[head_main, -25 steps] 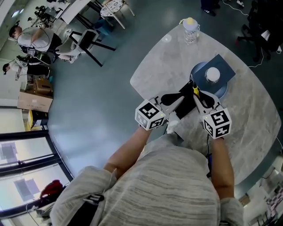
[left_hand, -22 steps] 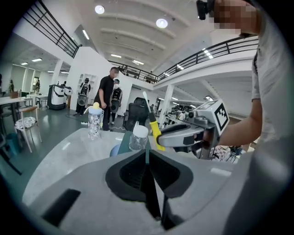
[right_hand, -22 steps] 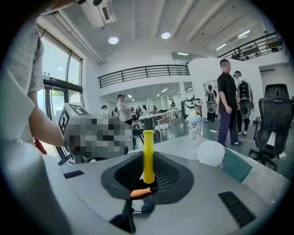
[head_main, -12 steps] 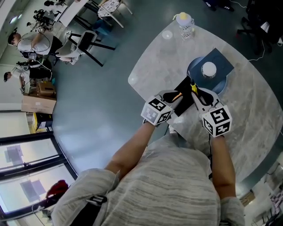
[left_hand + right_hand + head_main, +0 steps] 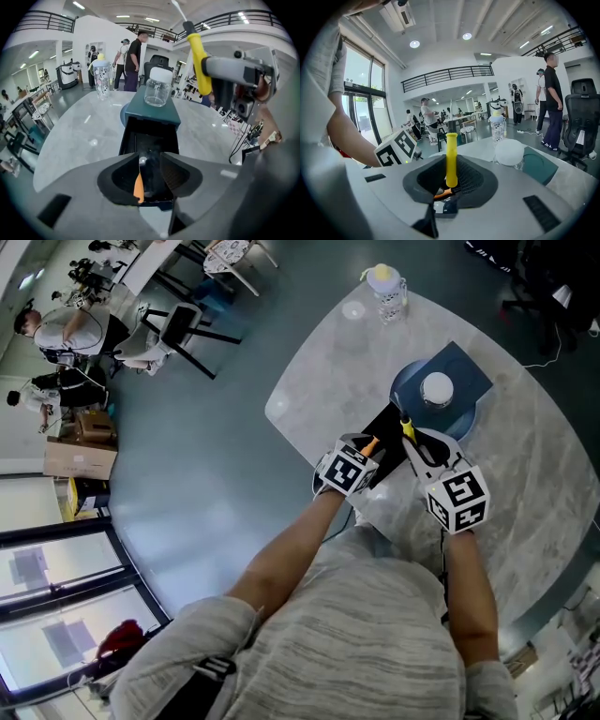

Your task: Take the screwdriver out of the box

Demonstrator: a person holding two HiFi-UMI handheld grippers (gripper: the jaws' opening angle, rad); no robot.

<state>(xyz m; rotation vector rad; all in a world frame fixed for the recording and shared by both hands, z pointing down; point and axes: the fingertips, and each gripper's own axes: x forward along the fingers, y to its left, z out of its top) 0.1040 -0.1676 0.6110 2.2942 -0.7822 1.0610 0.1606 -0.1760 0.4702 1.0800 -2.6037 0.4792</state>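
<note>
Marble bench [image 5: 328, 381] in a busy open hall: yellow screwdriver [image 5: 451, 154] already clear of black box [image 5: 124, 140], clamped upright in right tongs [image 5: 449, 180], left tongs [image 5: 149, 173] just opening, empty, above box.

The table [image 5: 328, 371] is seen as pale grey, marble-like stone, polished smooth, with light glinting off it. The box [image 5: 149, 138] is finished matt black inside, under a matt dark teal lid. The screwdriver [image 5: 451, 159] is fitted with a smooth yellow plastic handle of faint sheen. The right gripper [image 5: 451, 187] is shelled in matt grey plastic; its pads [image 5: 474, 180] are black and finely cross-ridged. The jar [image 5: 158, 91] is clear and glossy, capped in matt white. The shirt [image 5: 375, 634] is made of grey marled knit.
</note>
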